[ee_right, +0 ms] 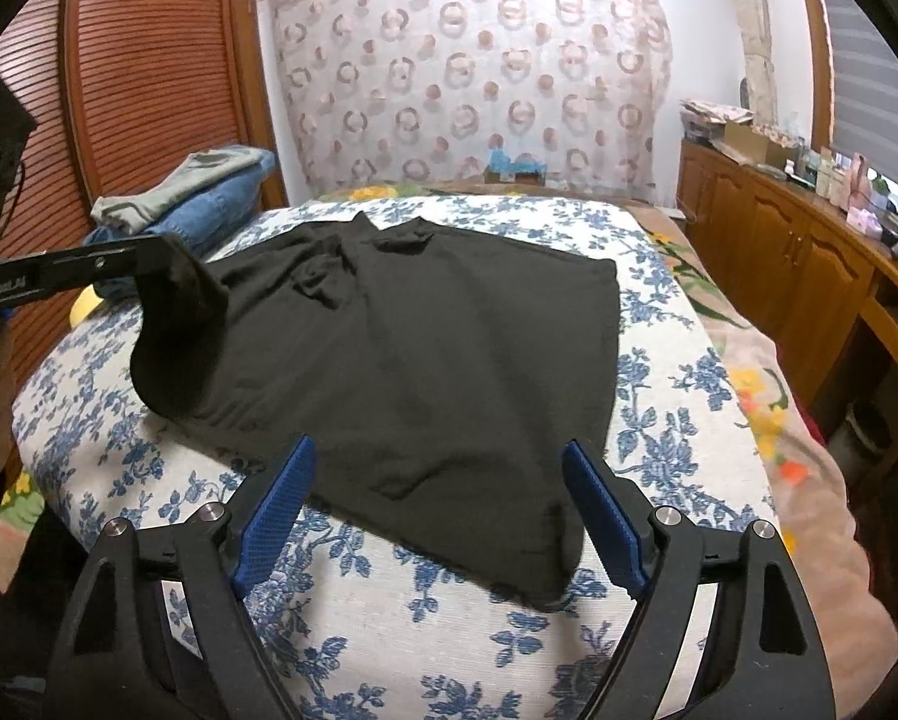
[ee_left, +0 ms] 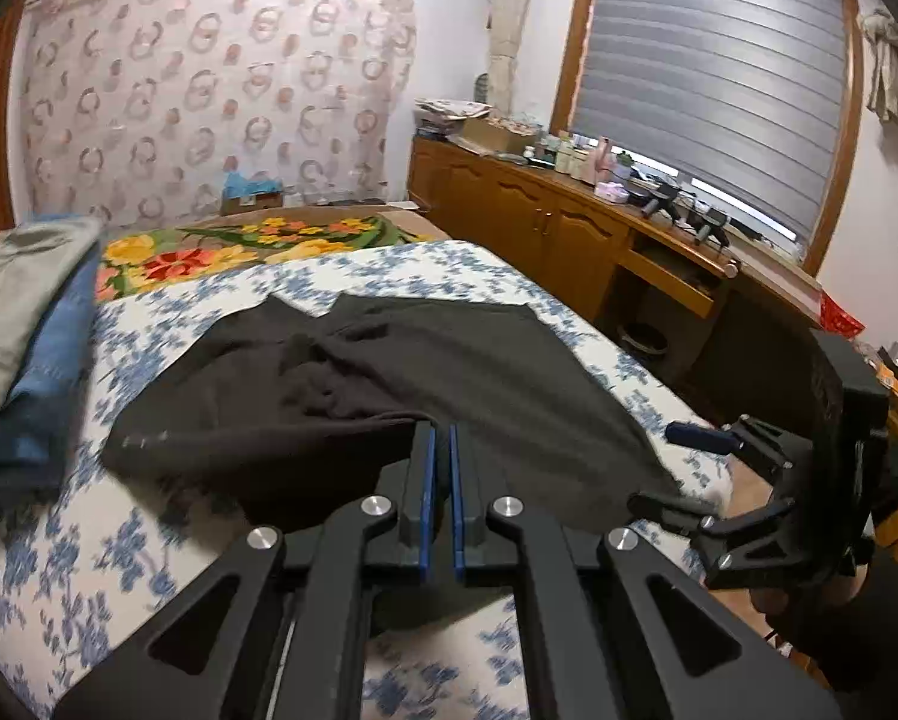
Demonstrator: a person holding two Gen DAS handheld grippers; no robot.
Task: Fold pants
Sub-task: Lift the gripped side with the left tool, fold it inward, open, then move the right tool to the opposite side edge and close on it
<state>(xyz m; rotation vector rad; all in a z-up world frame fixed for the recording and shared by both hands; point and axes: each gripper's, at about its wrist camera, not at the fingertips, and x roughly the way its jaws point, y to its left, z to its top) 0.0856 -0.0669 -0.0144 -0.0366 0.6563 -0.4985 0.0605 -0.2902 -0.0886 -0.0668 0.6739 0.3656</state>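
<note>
Black pants (ee_right: 401, 348) lie on the floral bedspread (ee_right: 659, 396), soft, light, limp; your left gripper (ee_left: 440, 450) pinches a lifted edge, your right gripper (ee_right: 437, 510) gapes wide over the near corner. Grab hems or corners; mid-cloth likely bunches.

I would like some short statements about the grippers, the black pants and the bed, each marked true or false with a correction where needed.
1. The left gripper is shut on an edge of the black pants. True.
2. The right gripper is clamped on the pants. False: its fingers stand wide open on either side of the near corner.
3. The pants lie on a bed cover with blue flowers. True.
4. The folded clothes by the wooden panel are all black. False: they are blue denim and pale grey-green.
</note>
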